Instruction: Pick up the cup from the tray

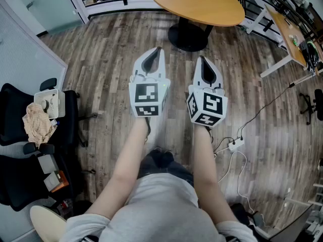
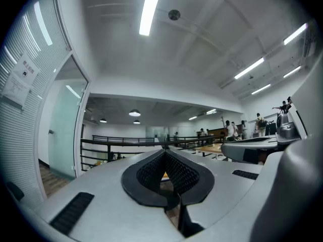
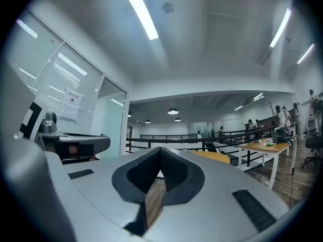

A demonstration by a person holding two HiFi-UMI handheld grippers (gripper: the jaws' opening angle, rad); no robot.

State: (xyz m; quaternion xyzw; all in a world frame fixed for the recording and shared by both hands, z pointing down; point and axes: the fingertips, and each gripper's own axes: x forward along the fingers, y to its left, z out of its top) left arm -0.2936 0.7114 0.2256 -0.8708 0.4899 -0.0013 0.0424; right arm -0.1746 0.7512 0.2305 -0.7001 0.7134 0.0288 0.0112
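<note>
The head view is showing both forearms stretching forward side by side over the wood floor [image 1: 101, 64], with the left tool [image 1: 158, 50] and right tool [image 1: 203, 58] pointing toward the round bench [image 1: 202, 6]. Only the gripper views are showing the ceiling lights [image 2: 151, 9] and distant people [image 2: 229, 129], and no view is showing the cup or tray. Open floor is lying all around the tools, with a chair [image 1: 20, 130] well off to the left and a desk [image 1: 290, 32] and cable [image 1: 252, 120] off to the right. Each tool's jaws are pressing together at the tips, pinching nothing.
</note>
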